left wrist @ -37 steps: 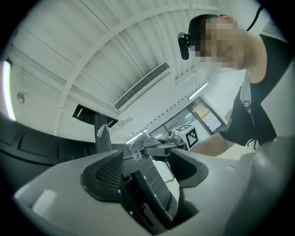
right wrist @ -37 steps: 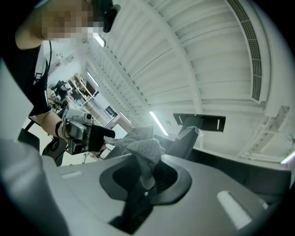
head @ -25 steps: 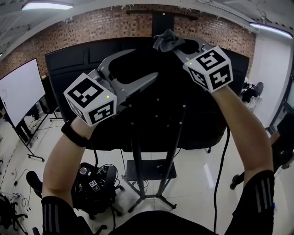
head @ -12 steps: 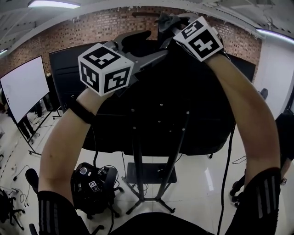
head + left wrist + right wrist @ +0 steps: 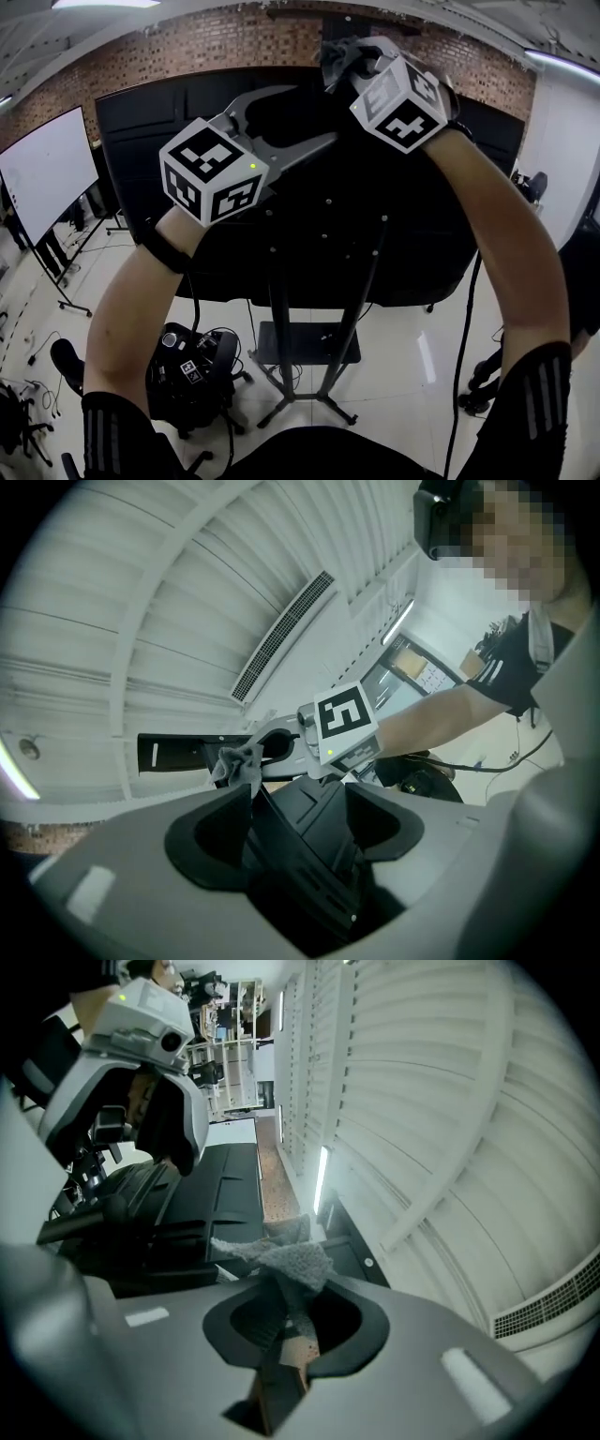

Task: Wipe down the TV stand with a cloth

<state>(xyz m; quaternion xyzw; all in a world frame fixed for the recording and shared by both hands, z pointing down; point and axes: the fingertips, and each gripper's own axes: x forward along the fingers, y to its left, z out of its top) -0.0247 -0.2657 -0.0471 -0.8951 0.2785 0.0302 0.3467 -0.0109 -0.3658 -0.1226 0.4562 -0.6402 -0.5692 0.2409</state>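
Apparently works at the very top, both arms raised high. Pinches the grey cloth fast in the right tool, crumpled above its jaws, at the upper edge of the black TV panel. Holds the left tool spread wide just beside it, gripping nothing, the panel's top edge between its jaws; cannot tell about contact. Looks like the wiping step along the top, the TV stand poles and base below not yet reached. Calls next for dragging the cloth sideways along the edge under light pressure, then working downward.
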